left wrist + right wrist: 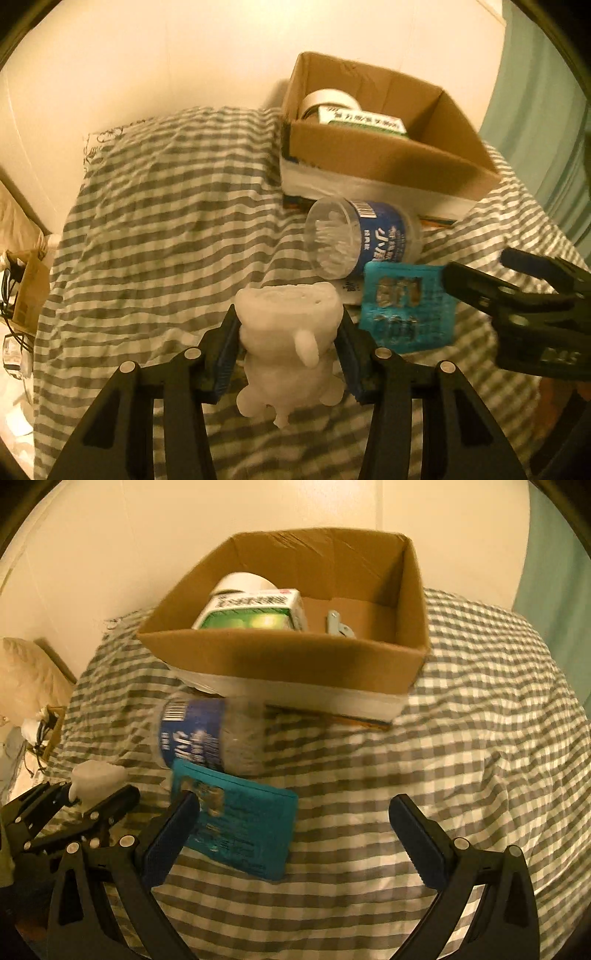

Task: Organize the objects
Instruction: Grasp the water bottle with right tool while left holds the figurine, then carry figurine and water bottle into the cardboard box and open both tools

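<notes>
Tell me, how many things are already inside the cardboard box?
3: a white tape roll at the back left, a green-and-white carton against it, a small metal piece mid-floor. The near wall may hide more.

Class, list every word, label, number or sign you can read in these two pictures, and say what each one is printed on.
No text here reads cleanly.
Clear cotton swab jar: blue label with white East Asian characters and a barcode, too blurred to quote.
Green and white carton in the cardboard box: dark print, blurred.
Teal packet: small print, unreadable.
Right hand-held gripper: pale letters on its body, too blurred.
White figurine: no text.
</notes>
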`<state>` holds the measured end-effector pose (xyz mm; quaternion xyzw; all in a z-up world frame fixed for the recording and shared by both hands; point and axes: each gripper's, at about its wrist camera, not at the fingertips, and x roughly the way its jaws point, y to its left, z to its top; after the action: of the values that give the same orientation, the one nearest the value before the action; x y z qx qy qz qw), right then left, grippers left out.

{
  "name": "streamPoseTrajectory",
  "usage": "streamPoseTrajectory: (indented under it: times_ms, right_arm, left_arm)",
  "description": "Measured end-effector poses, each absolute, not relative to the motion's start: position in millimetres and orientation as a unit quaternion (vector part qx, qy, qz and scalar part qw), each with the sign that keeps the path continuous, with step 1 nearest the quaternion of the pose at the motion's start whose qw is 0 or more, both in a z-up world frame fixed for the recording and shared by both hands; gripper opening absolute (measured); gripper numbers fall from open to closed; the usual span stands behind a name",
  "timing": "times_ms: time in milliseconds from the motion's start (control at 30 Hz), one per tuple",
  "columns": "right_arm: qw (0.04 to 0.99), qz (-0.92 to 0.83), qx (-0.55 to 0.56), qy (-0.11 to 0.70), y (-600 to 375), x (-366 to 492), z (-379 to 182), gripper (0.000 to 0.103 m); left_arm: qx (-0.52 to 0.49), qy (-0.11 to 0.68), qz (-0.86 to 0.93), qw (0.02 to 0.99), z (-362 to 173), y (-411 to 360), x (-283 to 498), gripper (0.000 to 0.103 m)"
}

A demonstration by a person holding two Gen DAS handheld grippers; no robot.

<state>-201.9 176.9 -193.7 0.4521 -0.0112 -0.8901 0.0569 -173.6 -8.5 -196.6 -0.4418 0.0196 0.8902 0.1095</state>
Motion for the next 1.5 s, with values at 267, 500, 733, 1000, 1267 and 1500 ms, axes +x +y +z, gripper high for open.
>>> streamPoseTrajectory:
  times_ms: [267,500,733,1000,1267,1500]
  right_arm:
    - [0.081,-0.898,0.432,-0.005,163.4,-225.1,-171.7,0.103]
    - [0.130,-0.876,0.465,-0.015,135.3,-256.0,-195.0,0.103]
    - [0.141,-0.862,0.483,0.059,101.0,-267.6,-215.6,0.098]
    - [0.139,-0.866,0.477,0.062,110.1,-248.5,-203.2,0.090]
    - [0.148,-0.879,0.452,0.029,122.7,-209.5,-141.9,0.090]
    - [0.141,-0.901,0.408,0.036,139.2,-153.4,-54.5,0.090]
  left_arm:
    - [-0.477,0.019,0.869,0.132,-206.0,-8.2,-167.1,0.049]
    - [-0.498,-0.011,0.859,0.116,-219.3,-27.2,-158.4,0.049]
    - [-0.487,-0.012,0.869,0.082,-207.6,-38.4,-162.2,0.049]
    - [-0.486,-0.007,0.872,0.053,-194.8,-42.9,-164.5,0.049]
    - [-0.446,0.005,0.894,0.034,-130.5,-35.4,-134.9,0.049]
    - [-0.411,0.003,0.911,0.020,-72.4,-27.4,-100.9,0.049]
